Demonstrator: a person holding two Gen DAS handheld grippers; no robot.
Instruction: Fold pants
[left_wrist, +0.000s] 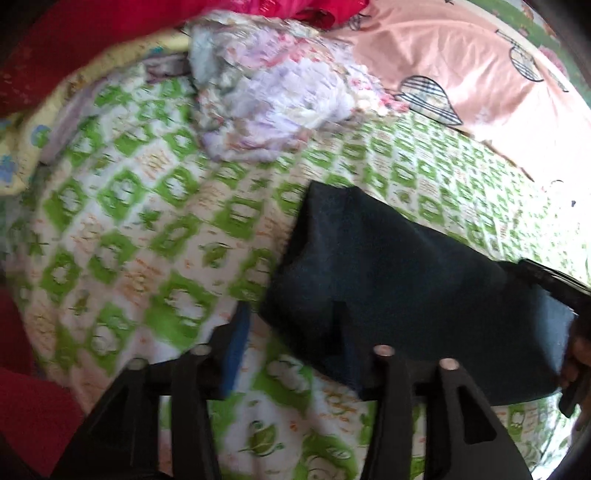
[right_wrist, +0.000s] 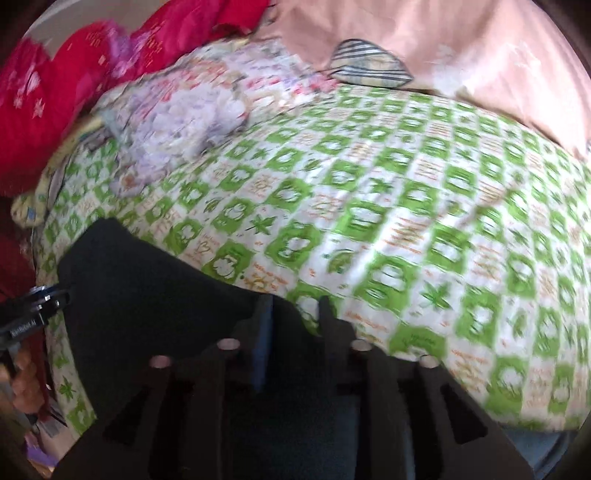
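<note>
The dark navy pants (left_wrist: 388, 280) lie as a folded bundle on the green-and-white patterned bedsheet (left_wrist: 147, 221). In the left wrist view my left gripper (left_wrist: 291, 332) is open over the sheet, its right finger over the pants' near edge and its blue-padded left finger on bare sheet. The right gripper shows at the far right edge (left_wrist: 565, 295) at the pants' other end. In the right wrist view the pants (right_wrist: 147, 288) fill the lower left. My right gripper (right_wrist: 295, 325) stands open with dark cloth between and under its fingers. The left gripper (right_wrist: 33, 314) shows at the left edge.
A crumpled pale floral cloth (left_wrist: 273, 99) lies at the back of the bed. A pink sheet with striped heart prints (left_wrist: 461, 74) covers the back right. Red bedding (right_wrist: 55, 92) is piled at the back left. A yellow patterned cloth (left_wrist: 22, 147) sits at the left edge.
</note>
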